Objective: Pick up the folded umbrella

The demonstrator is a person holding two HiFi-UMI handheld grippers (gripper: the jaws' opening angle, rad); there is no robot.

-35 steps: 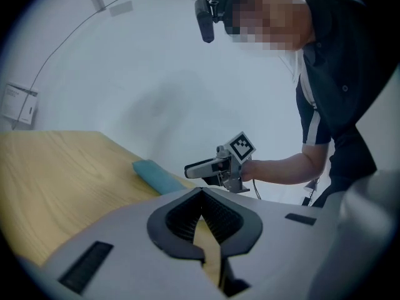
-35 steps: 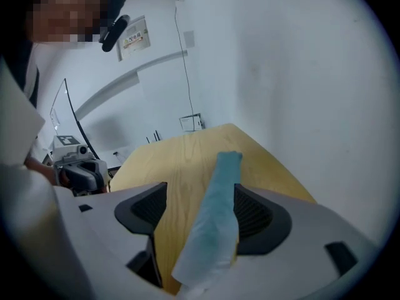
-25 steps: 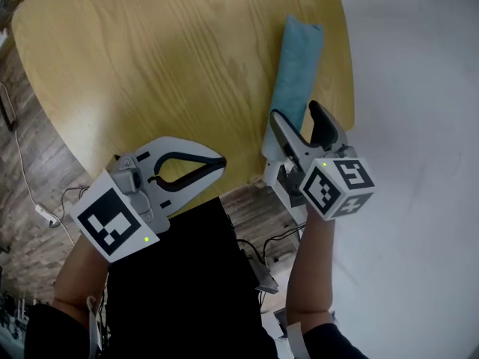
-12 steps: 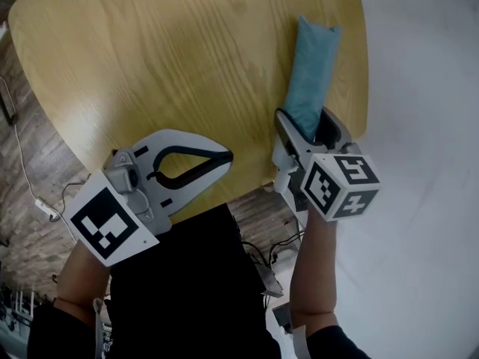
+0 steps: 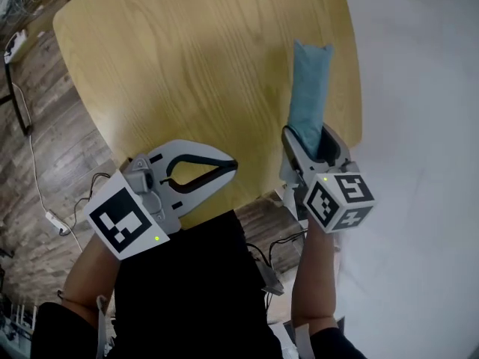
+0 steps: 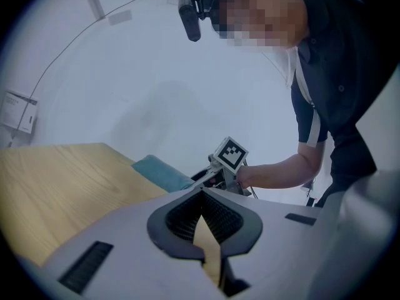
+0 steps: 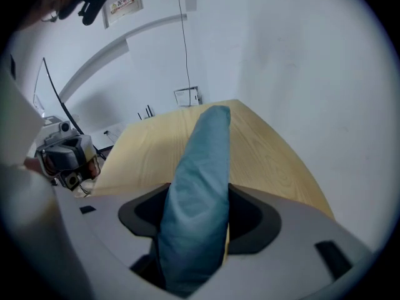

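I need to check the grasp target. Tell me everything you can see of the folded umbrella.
The folded umbrella is a long, slim bundle in a soft-looking teal fabric sleeve, slightly creased. It lies on the wooden table near its right edge, pointing away from the person. Its near end sits between the jaws of the right claw, which have just been closing; whether they press it yet is unclear.
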